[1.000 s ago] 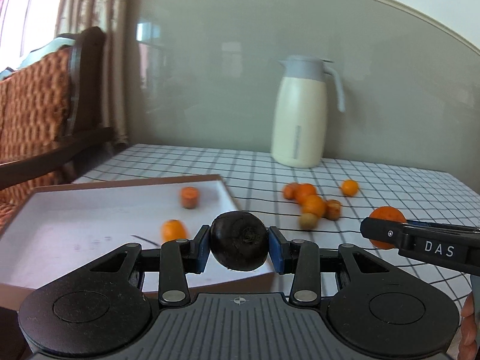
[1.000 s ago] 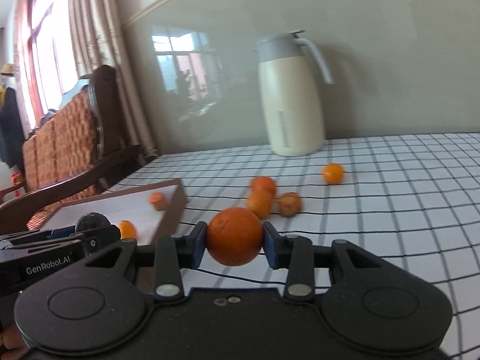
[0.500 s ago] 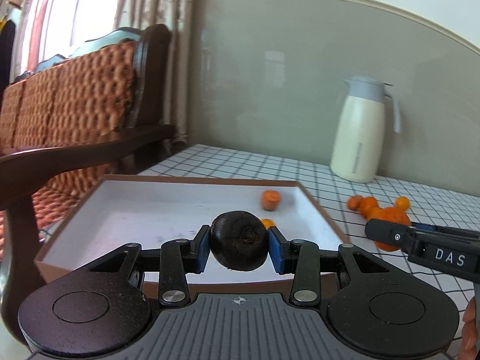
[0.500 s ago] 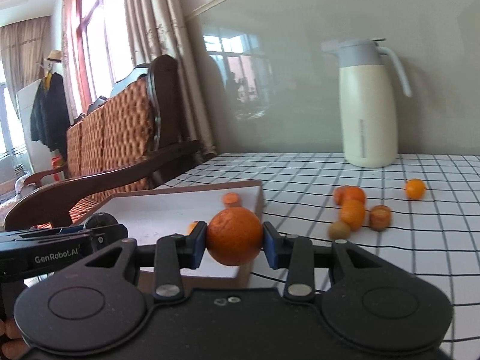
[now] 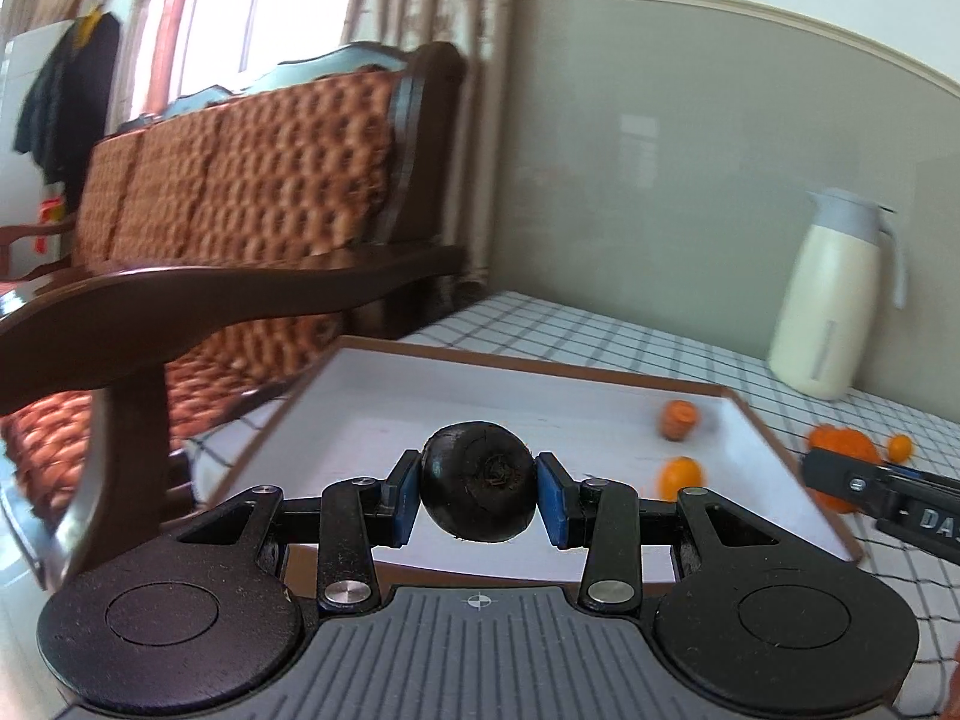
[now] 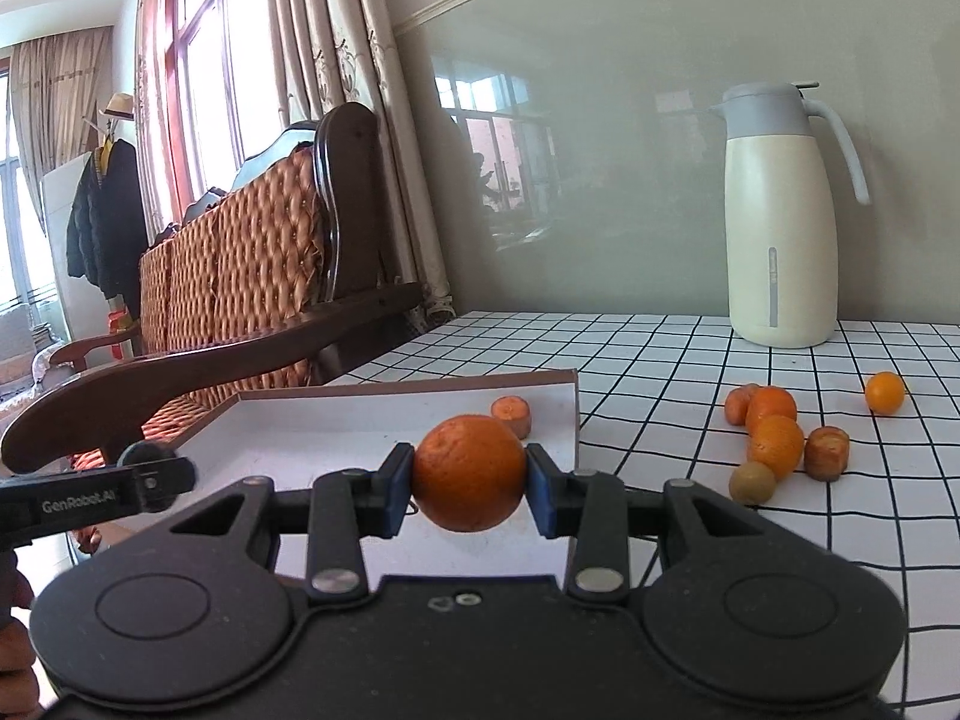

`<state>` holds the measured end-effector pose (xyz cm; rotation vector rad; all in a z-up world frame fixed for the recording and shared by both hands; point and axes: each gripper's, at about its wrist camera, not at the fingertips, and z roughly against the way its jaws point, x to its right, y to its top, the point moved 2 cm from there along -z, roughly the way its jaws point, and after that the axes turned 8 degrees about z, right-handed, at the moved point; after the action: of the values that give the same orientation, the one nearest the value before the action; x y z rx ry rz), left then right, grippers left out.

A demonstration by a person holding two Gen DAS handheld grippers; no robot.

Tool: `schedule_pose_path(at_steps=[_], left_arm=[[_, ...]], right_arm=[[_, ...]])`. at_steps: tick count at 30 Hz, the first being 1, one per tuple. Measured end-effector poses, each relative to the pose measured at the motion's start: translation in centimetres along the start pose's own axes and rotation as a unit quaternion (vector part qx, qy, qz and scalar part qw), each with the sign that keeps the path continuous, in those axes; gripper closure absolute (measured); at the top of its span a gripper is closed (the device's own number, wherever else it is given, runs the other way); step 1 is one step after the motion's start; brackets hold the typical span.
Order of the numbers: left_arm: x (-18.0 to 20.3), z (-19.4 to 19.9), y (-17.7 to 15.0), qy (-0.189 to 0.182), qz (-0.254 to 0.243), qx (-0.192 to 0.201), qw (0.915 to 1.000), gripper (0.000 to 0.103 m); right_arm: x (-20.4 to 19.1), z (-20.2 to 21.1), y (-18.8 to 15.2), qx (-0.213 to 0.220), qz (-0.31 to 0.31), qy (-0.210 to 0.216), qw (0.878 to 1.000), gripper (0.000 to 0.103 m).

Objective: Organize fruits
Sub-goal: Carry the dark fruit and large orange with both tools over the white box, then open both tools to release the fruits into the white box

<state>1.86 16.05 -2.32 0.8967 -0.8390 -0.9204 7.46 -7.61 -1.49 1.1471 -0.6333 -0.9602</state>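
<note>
Over the last second both grippers have swung from the scattered fruit toward the white tray [image 5: 456,378], the left gripper [image 5: 478,491] clamped on a dark round fruit [image 5: 478,483], the right gripper [image 6: 469,483] clamped on an orange [image 6: 469,473], each hovering at its near edge, release seemingly next.

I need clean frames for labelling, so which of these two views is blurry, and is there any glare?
Left wrist view: motion-smeared wooden chair and white tray, though the gripped dark round fruit stays sharp. Right wrist view: crisp, with window reflections on the glossy grey wall panel.

Glossy wooden armrest [image 6: 198,372]; matt white tray [image 5: 480,396]; dimpled orange [image 6: 469,473].
</note>
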Motion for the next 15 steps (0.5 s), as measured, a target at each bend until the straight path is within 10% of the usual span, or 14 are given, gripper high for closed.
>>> schedule_pose_path(at_steps=[15], left_arm=[[-4.0,-2.6,0.5,0.061,0.038,-0.009,0.9973,0.062]], right_arm=[[-0.4,-2.9,0.0,-0.016,-0.009,-0.022,1.000,0.072]])
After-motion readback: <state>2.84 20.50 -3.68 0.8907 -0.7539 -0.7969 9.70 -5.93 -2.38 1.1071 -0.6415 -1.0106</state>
